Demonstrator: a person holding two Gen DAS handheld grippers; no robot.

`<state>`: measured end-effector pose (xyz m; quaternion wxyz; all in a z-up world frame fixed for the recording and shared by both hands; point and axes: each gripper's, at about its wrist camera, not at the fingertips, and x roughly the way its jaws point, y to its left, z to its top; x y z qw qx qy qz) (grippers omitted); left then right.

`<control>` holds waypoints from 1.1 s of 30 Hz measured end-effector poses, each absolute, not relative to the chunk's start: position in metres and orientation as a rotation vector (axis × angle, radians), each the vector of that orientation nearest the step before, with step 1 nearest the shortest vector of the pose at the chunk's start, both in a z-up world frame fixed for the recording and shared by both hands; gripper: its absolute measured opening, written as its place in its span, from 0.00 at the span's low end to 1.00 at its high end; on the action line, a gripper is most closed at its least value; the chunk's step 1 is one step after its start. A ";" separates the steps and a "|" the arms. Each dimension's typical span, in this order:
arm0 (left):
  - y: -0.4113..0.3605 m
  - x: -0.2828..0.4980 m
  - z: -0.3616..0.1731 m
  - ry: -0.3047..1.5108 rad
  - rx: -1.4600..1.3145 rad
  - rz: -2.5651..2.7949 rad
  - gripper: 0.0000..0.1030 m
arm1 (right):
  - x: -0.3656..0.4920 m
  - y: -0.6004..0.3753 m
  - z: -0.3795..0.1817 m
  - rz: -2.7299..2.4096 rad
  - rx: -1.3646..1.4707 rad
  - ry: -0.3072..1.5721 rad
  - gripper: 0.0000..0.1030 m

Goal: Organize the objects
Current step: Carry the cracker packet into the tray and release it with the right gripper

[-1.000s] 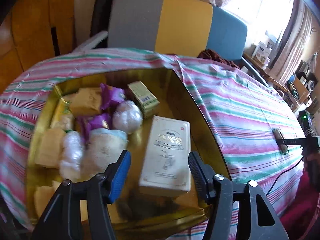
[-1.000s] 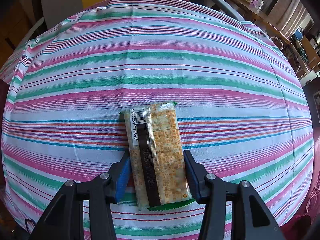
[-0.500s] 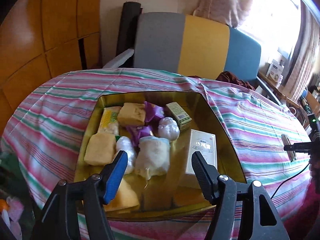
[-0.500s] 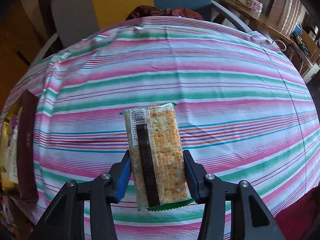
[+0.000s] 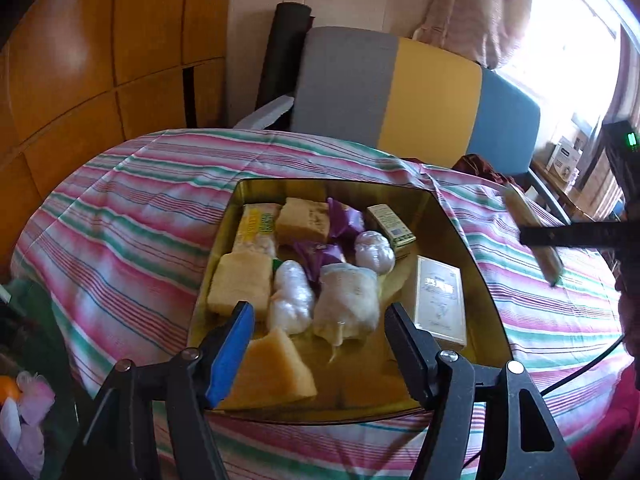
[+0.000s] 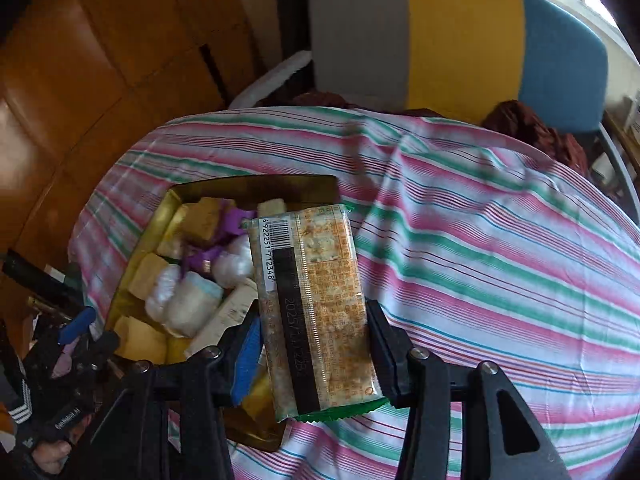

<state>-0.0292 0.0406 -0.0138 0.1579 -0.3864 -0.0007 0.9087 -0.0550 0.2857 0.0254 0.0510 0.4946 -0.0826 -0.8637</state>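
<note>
A gold tin tray (image 5: 476, 276) sits on the striped tablecloth and holds several wrapped snacks and a cream box (image 5: 440, 298). My left gripper (image 5: 318, 344) is open and empty, above the tray's near edge. My right gripper (image 6: 312, 340) is shut on a cracker packet (image 6: 316, 308) with a barcode and a black stripe, held in the air beside the tray's (image 6: 176, 196) right edge. The same packet (image 5: 532, 236) shows edge-on at the right of the left wrist view.
A grey, yellow and blue chair back (image 5: 400, 88) stands behind the table. Wooden panels (image 5: 80, 60) fill the left. A dark red cloth (image 6: 532, 124) lies at the table's far edge. Striped tablecloth (image 6: 500, 260) spreads right of the tray.
My right gripper lifted the cracker packet off the tablecloth and carried it left to the tray. My left gripper pulled back and up from the tray, staying open.
</note>
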 end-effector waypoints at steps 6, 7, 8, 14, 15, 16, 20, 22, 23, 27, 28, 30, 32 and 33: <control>0.026 -0.030 -0.015 -0.035 -1.125 2.625 0.67 | -0.091 0.215 0.028 -2.532 1.463 -0.177 0.48; 0.023 -0.030 -0.015 -0.041 -1.126 2.630 0.67 | -0.098 0.206 0.023 -2.514 1.470 -0.170 0.48; 0.020 -0.030 -0.015 -0.049 -1.128 2.635 0.67 | -0.103 0.199 0.018 -2.500 1.481 -0.158 0.48; 0.003 -0.033 -0.020 -0.087 -1.155 2.670 0.70 | -0.126 0.170 -0.017 -2.449 1.583 -0.097 0.48; 0.000 -0.035 -0.022 -0.093 -1.163 2.673 0.70 | -0.128 0.168 -0.023 -2.445 1.599 -0.080 0.48; -0.002 -0.036 -0.024 -0.101 -1.172 2.676 0.70 | -0.130 0.167 -0.028 -2.442 1.613 -0.066 0.48; -0.007 -0.039 -0.029 -0.115 -1.190 2.676 0.70 | -0.136 0.165 -0.046 -2.433 1.648 -0.044 0.48; -0.007 -0.039 -0.030 -0.115 -1.190 2.675 0.70 | -0.137 0.165 -0.052 -2.425 1.663 -0.033 0.48; -0.007 -0.039 -0.030 -0.114 -1.191 2.675 0.70 | -0.139 0.164 -0.056 -2.422 1.665 -0.025 0.48; -0.007 -0.041 -0.032 -0.113 -1.201 2.678 0.70 | -0.138 0.162 -0.062 -2.428 1.653 -0.019 0.48; -0.007 -0.041 -0.032 -0.112 -1.202 2.679 0.70 | -0.138 0.163 -0.062 -2.429 1.648 -0.016 0.48; -0.006 -0.042 -0.032 -0.110 -1.202 2.681 0.70 | -0.137 0.165 -0.062 -2.422 1.642 -0.029 0.48; -0.004 -0.041 -0.031 -0.103 -1.201 2.687 0.73 | -0.137 0.168 -0.062 -2.414 1.643 -0.071 0.49; -0.004 -0.041 -0.031 -0.100 -1.200 2.690 0.75 | -0.137 0.170 -0.062 -2.411 1.644 -0.093 0.50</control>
